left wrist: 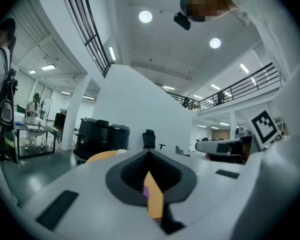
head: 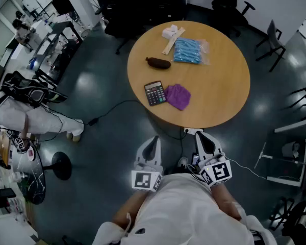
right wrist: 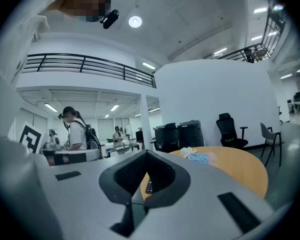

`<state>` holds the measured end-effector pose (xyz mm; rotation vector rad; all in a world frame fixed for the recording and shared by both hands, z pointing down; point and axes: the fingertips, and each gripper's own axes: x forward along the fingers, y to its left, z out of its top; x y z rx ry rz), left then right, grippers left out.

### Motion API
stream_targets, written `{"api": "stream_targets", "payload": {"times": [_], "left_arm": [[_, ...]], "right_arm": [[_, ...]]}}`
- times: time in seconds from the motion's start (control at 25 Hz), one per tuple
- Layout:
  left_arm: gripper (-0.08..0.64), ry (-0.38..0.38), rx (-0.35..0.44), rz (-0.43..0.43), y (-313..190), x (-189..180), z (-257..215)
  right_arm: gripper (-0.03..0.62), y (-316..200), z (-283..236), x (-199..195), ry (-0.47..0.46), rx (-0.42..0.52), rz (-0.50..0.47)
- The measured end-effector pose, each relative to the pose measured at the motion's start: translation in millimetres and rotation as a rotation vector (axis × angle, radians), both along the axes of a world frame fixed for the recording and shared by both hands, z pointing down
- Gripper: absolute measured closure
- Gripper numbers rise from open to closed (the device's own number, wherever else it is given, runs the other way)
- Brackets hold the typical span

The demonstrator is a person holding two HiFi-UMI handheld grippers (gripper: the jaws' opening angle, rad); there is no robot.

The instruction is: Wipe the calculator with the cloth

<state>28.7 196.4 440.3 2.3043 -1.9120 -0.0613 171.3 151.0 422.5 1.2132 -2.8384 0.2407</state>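
A black calculator (head: 154, 93) lies near the front edge of the round wooden table (head: 219, 96). A crumpled purple cloth (head: 178, 96) sits just to its right, touching it. My left gripper (head: 153, 140) and right gripper (head: 200, 136) hang side by side close to my body, short of the table edge, both shut and empty. In the left gripper view the shut left gripper (left wrist: 151, 154) frames a sliver of the table and the cloth (left wrist: 146, 192). Below the shut right gripper (right wrist: 147, 154), a slim gap shows the calculator (right wrist: 149, 186).
Further back on the table lie a brown oblong object (head: 158, 63), a blue packet (head: 188, 51), a wooden stick (head: 173, 40) and a white wad (head: 169, 31). A cable (head: 112, 108) runs across the dark floor. Office chairs (head: 273, 42) stand around; a person (head: 30, 111) is at the left.
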Motion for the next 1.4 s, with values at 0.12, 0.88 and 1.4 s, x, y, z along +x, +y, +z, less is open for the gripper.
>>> {"api": "stream_targets", "payload": {"times": [0.12,0.88,1.4], "left_arm": [[0.554,-0.003,-0.008,0.001,-2,0,3],[0.554,-0.076,-0.079,-0.007,-23,-2,26],[0.552,-0.113,-0.158,0.003,-84,-29,71]], "right_arm": [[0.578,0,2,-1,0.0,-0.001,-0.002],[0.577,-22,8,20,-0.046,-0.054,0.001],[0.577,-67,29,5,-0.021,-0.075,-0.111]]}}
